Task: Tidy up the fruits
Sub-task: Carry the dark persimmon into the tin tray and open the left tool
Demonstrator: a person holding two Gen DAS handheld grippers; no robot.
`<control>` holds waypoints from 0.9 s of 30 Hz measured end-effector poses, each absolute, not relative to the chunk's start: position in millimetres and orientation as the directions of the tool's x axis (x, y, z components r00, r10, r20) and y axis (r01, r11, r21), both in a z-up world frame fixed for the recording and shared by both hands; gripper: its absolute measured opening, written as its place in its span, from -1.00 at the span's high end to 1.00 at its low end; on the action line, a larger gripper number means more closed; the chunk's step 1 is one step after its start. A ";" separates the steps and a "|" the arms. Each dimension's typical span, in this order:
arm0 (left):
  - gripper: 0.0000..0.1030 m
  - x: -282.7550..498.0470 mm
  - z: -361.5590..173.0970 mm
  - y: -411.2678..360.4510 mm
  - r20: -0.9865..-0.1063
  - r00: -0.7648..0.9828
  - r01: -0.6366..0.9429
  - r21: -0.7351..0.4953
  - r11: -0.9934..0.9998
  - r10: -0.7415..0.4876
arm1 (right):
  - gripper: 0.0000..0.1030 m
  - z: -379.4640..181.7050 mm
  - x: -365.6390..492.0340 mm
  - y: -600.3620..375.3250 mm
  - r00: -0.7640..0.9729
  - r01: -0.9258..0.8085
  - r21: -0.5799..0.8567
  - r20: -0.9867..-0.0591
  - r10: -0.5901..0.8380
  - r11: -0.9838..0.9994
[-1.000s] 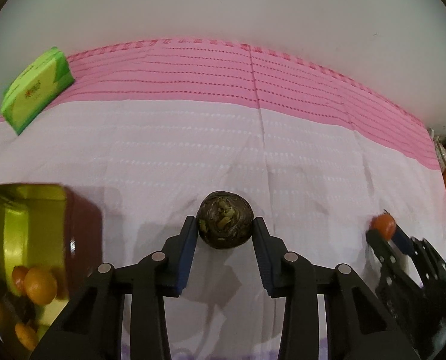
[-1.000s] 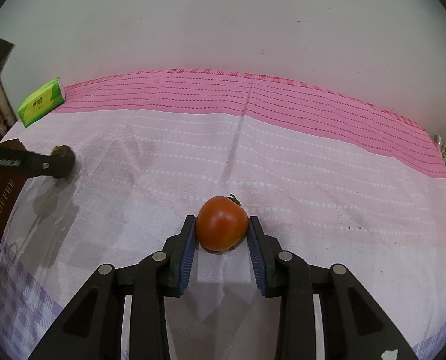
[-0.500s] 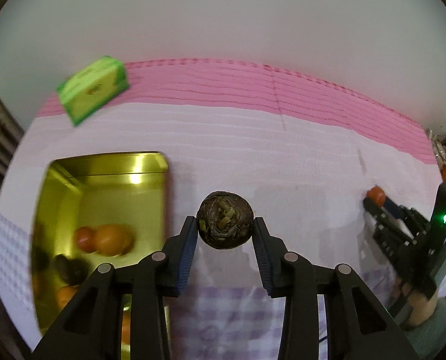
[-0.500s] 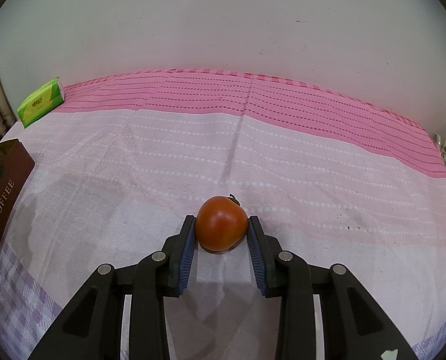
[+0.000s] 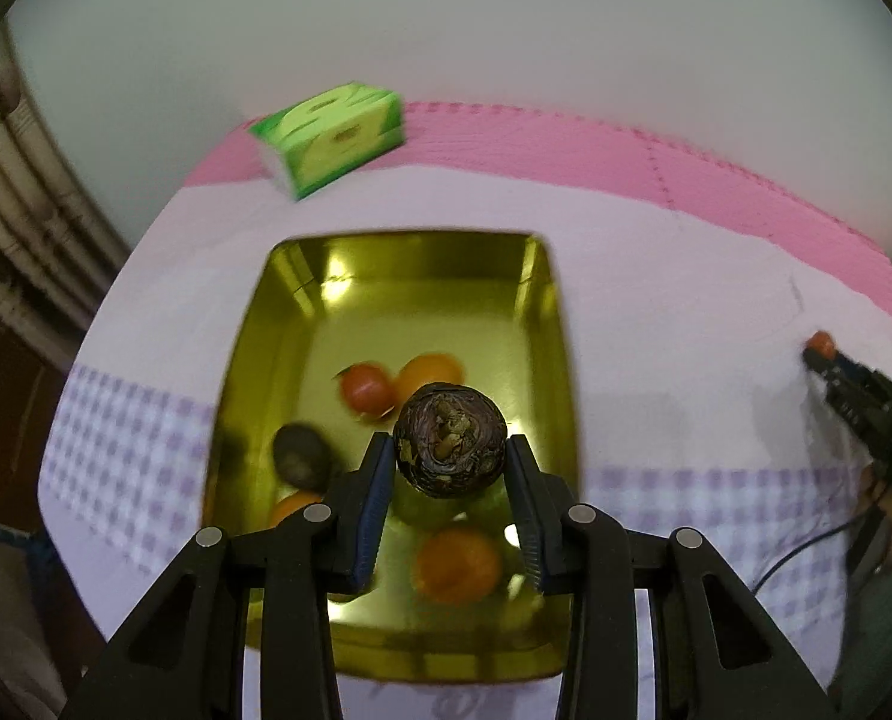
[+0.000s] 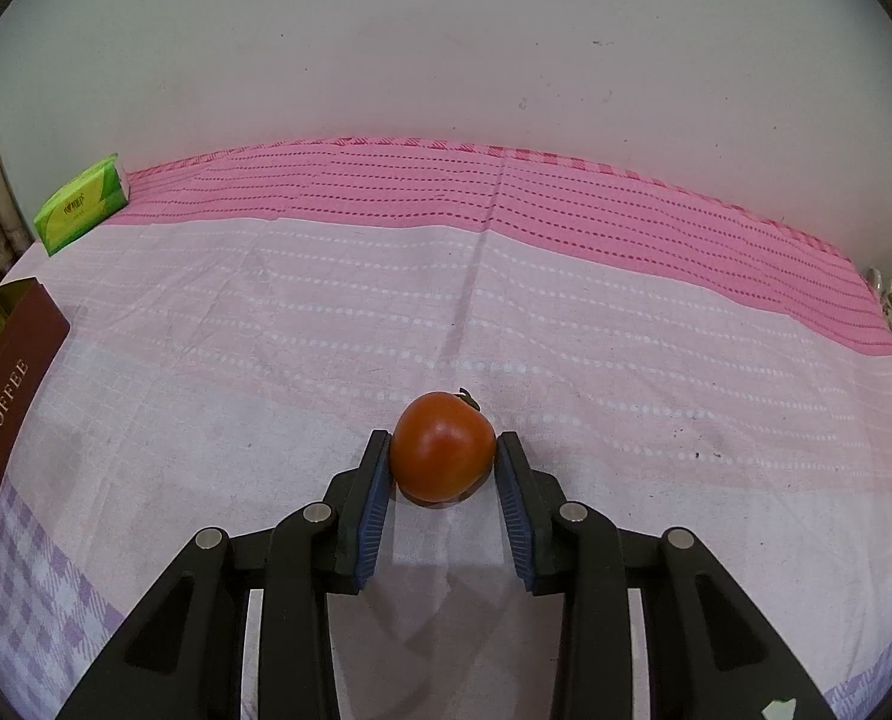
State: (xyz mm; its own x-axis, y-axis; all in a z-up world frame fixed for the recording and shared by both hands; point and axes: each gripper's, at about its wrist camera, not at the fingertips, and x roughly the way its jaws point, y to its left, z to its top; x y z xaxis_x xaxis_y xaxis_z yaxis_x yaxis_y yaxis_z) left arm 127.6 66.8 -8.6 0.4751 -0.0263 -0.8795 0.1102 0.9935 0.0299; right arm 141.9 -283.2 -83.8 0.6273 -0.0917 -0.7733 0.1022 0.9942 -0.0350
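My left gripper [image 5: 450, 450] is shut on a dark brown wrinkled fruit [image 5: 450, 447] and holds it above the open gold tin [image 5: 398, 258]. The tin holds a red tomato [image 5: 365, 389], oranges [image 5: 457, 564] and another dark fruit [image 5: 300, 455]. My right gripper [image 6: 443, 450] is shut on a red tomato [image 6: 443, 444] that sits low on the pink and white cloth [image 6: 505, 312]. The right gripper with its tomato also shows far right in the left wrist view [image 5: 820, 348].
A green tissue pack [image 5: 332, 135] lies behind the tin near the wall; it also shows at the back left in the right wrist view [image 6: 80, 204]. The tin's brown side marked TOFFEE [image 6: 8, 420] stands at the left edge there. The table edge is close behind.
My left gripper has swung left with the dark fruit, from over the cloth to above the tin. The right gripper and its tomato have stayed in place.
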 end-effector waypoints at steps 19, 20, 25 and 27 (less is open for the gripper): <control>0.25 108.6 -43.2 112.6 -0.911 0.409 0.107 -0.003 0.994 -0.047 | 0.37 -84.4 142.7 -283.2 0.628 0.100 -0.042 -0.772 -0.096 0.994; 0.25 109.4 -45.0 111.8 -0.913 0.407 0.110 0.003 0.994 -0.042 | 0.37 -84.4 142.8 -282.9 0.628 0.100 -0.044 -0.772 -0.097 0.994; 0.25 110.0 -49.3 112.2 -0.915 0.404 0.114 0.025 0.993 -0.024 | 0.37 -84.7 142.8 -283.2 0.628 0.100 -0.041 -0.772 -0.095 0.994; 0.25 110.3 -49.6 113.0 -0.914 0.405 0.113 0.027 0.993 -0.021 | 0.37 -84.8 142.7 -282.9 0.628 0.100 -0.042 -0.772 -0.096 0.994</control>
